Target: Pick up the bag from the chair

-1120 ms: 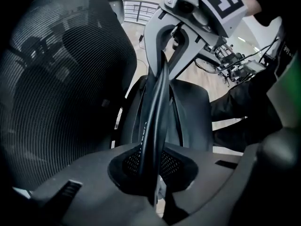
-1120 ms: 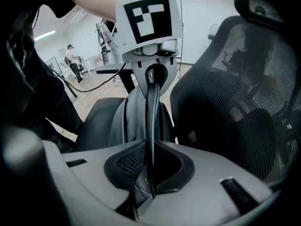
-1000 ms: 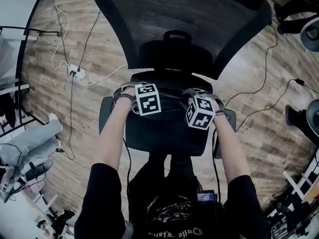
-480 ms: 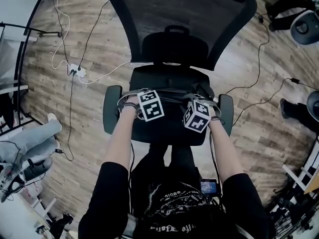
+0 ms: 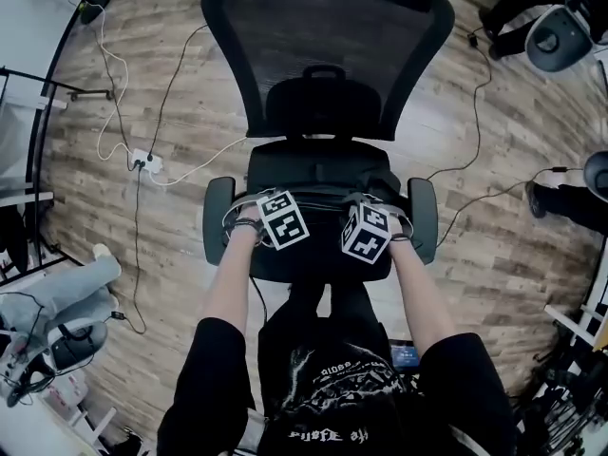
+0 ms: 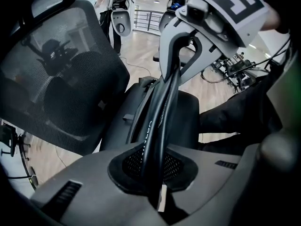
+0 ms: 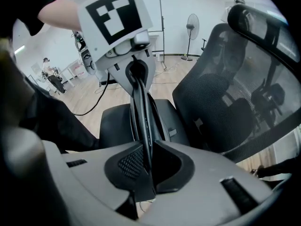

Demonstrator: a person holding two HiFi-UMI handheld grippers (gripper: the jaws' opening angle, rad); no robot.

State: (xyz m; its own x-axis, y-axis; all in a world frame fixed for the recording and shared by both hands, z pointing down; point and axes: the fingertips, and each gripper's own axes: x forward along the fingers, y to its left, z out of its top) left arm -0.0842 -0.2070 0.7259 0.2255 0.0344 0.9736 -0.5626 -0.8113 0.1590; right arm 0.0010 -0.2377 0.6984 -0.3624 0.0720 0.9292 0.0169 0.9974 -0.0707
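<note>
Nearest the lens in the left gripper view, the left gripper [image 6: 154,172] is clenching its jaws on a black strap [image 6: 162,102], with the pads pressing it from both sides. The right gripper view is showing the same on the other side: the right gripper [image 7: 146,166] is grasping that strap between jaws that are nearly together. Each of these views is also catching the opposite gripper's marker cube at the far end of the strap, so the strap is running taut from one pair of jaws to the other. The head view is hiding both grips under the cubes. It is giving the layout instead: two bare forearms [image 5: 223,283] are reaching down side by side over the chair [image 5: 332,27], left gripper on the left, right gripper just beside it.

Beyond the cubes, the bag [image 5: 323,177] is sitting over the rear half of the seat [image 5: 318,259], black on black. Whether it is resting on the cushion or hanging clear cannot be told. The armrests [image 5: 218,218] are flanking both hands, and the mesh backrest [image 6: 61,79] is rising behind the bag.

Farther out, a wood-plank floor [image 5: 142,84] is spreading under everything. White cables [image 5: 185,155] are trailing to a power strip [image 5: 144,138] left of the chair. Only the right gripper view is showing a standing fan [image 7: 193,22] against a pale wall.
</note>
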